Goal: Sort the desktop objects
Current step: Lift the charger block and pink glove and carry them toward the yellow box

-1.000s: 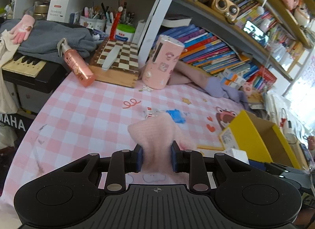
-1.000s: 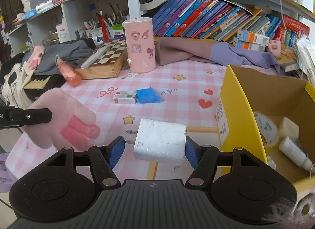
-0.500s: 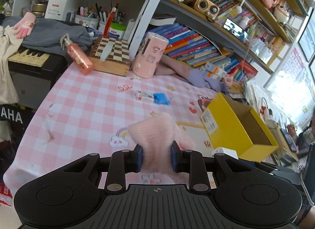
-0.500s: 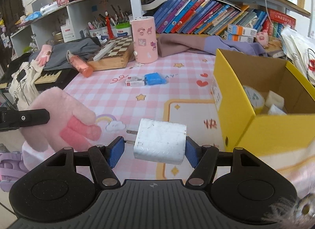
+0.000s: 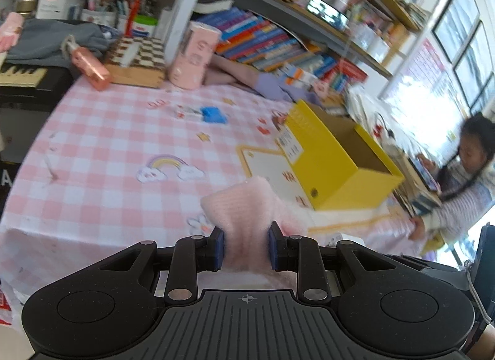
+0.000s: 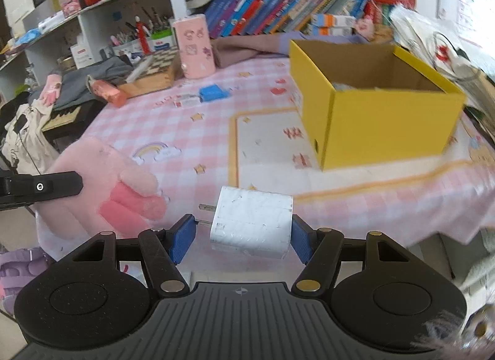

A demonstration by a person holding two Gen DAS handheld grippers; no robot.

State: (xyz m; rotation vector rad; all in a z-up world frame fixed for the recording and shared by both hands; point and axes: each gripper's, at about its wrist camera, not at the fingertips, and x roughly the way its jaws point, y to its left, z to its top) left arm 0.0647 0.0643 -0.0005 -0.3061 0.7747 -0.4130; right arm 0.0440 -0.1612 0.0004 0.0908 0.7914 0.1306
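Observation:
My left gripper (image 5: 246, 250) is shut on a fluffy pink glove (image 5: 244, 205), held in the air off the front edge of the table. The glove also shows in the right wrist view (image 6: 102, 186), at the left. My right gripper (image 6: 241, 240) is shut on a white plug-in charger (image 6: 252, 225) with its prongs pointing left, also held off the table's front edge. An open yellow box (image 6: 380, 112) stands on the pink checked tablecloth (image 6: 185, 131) to the right; it also shows in the left wrist view (image 5: 334, 155).
A blue packet (image 6: 213, 93) and a small white box (image 6: 185, 101) lie mid-table. A pink canister (image 6: 195, 45), a chessboard (image 6: 154, 66) and a pink spray bottle (image 6: 106, 92) stand at the back. Bookshelves run behind. A child (image 5: 461, 186) sits at the right.
Both grippers have pulled back and away from the table, still holding the glove and the charger. The table and yellow box now look farther off.

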